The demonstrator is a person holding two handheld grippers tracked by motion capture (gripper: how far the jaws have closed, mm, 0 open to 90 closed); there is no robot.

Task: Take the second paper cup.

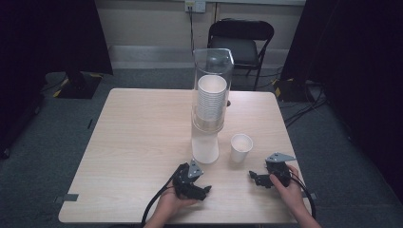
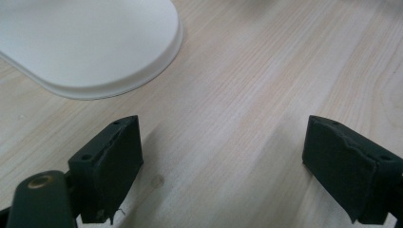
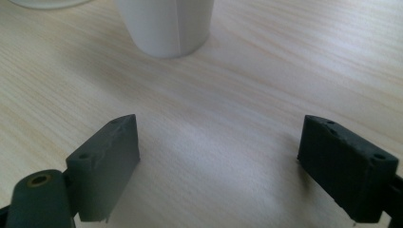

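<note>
both jaws released, empty, low over tabletop. left gripper: dispenser base just ahead-left of jaws. right gripper: cup ahead. high view adds cup stack in tube.

Light falls evenly from overhead on the pale tabletop, while the room's edges sink into near black. Shadows are soft. The gripper views blur close up, perhaps softest at the fingers.
</note>
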